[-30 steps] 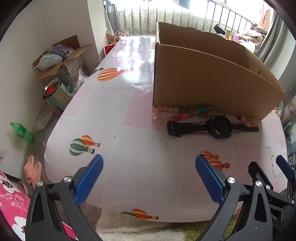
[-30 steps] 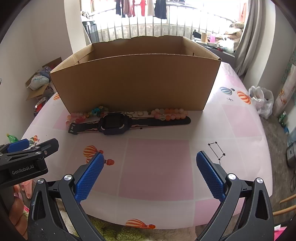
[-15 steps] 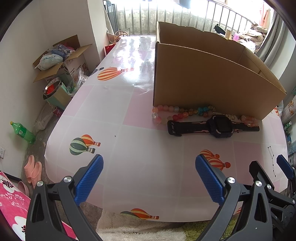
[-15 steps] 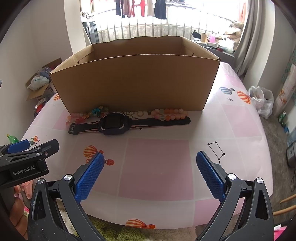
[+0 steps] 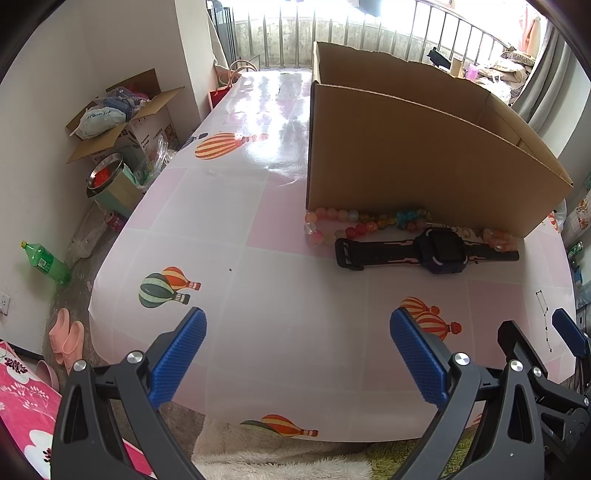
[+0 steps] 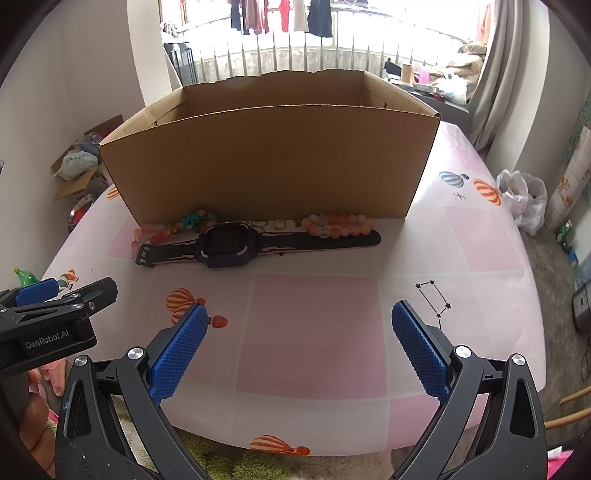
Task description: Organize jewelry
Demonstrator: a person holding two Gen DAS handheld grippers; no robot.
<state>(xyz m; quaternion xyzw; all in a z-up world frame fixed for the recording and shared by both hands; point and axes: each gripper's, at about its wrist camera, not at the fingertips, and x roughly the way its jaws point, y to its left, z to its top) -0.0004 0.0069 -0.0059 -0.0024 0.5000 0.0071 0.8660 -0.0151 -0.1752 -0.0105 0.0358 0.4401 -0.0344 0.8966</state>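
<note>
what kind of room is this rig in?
Most likely a lived-in home, near a balcony: laundry hangs over the window railing, pink slippers sit on the floor, and a balloon-print tablecloth covers the table holding the cardboard box.

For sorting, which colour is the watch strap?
Black with thin pale pink lines; the watch strap shows best in the right wrist view.

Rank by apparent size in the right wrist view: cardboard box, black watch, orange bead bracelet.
1. cardboard box, largest by far
2. black watch
3. orange bead bracelet, smallest

All three sit at a similar distance, so the order is dependable.
</note>
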